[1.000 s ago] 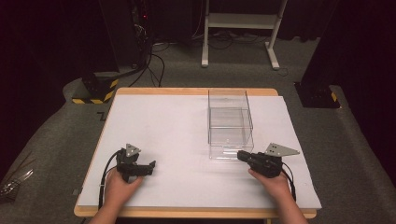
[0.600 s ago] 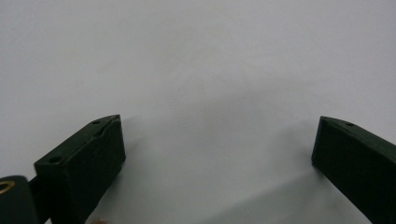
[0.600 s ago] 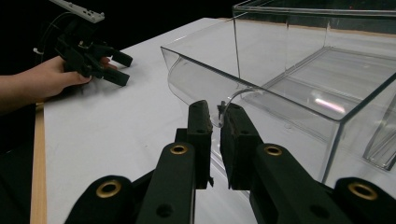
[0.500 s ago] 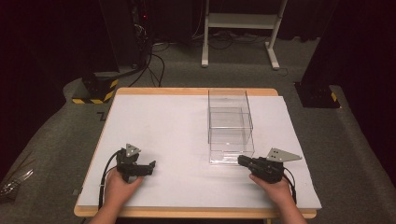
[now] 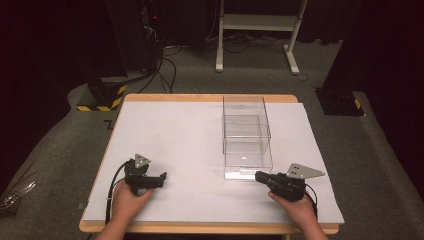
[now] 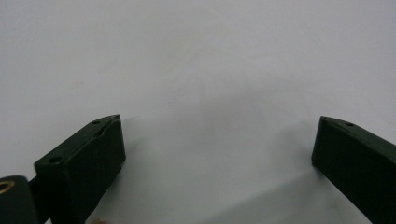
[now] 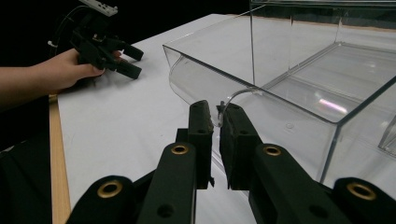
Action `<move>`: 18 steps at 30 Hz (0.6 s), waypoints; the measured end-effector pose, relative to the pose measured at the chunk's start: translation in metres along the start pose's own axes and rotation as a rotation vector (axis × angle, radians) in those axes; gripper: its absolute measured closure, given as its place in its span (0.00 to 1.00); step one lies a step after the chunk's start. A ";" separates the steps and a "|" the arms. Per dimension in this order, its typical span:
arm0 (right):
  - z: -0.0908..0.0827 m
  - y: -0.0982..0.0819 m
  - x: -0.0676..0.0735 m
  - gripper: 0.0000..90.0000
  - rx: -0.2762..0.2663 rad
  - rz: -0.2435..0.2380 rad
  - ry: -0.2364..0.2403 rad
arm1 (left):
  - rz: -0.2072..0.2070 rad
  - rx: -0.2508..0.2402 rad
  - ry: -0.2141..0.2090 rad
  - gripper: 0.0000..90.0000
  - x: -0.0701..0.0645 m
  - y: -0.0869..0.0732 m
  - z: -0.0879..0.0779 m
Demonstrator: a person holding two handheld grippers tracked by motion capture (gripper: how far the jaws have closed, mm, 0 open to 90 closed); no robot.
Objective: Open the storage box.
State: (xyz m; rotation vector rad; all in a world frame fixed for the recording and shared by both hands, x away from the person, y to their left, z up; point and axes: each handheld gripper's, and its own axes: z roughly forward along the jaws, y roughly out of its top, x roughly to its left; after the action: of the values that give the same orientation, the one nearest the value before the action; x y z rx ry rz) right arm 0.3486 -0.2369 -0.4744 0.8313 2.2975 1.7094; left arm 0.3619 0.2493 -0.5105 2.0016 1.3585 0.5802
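Note:
A clear plastic box (image 5: 246,120) with a drawer in it stands on the white table (image 5: 180,130), right of the middle. At the drawer's near front, my right gripper (image 5: 258,175) has its jaws pinched together on the thin clear front wall (image 7: 201,88), as the right gripper view (image 7: 216,109) shows. My left gripper (image 5: 159,179) rests on the table at the near left, held in a hand. Its jaws stand wide apart in the left gripper view (image 6: 217,135), with only bare white surface between them. It also appears far off in the right gripper view (image 7: 133,60).
The table's wooden edge (image 5: 200,227) runs along the near side. Beyond the table are a black stand with a yellow-striped base (image 5: 102,97), cables on the floor (image 5: 165,65) and a white frame (image 5: 255,30). A dark post base (image 5: 340,102) stands at the right.
My right gripper has drawn slightly toward the person, and the clear drawer's front has come out with it. The left gripper has stayed where it was.

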 end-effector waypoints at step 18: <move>-0.012 -0.012 0.009 0.93 -0.003 -0.004 0.011 | 0.001 0.000 0.000 0.03 0.000 0.000 0.000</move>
State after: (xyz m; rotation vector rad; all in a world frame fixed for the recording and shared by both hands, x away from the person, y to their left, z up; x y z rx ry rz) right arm 0.3320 -0.2450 -0.4796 0.8179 2.3011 1.7195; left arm 0.3619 0.2493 -0.5105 2.0020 1.3578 0.5809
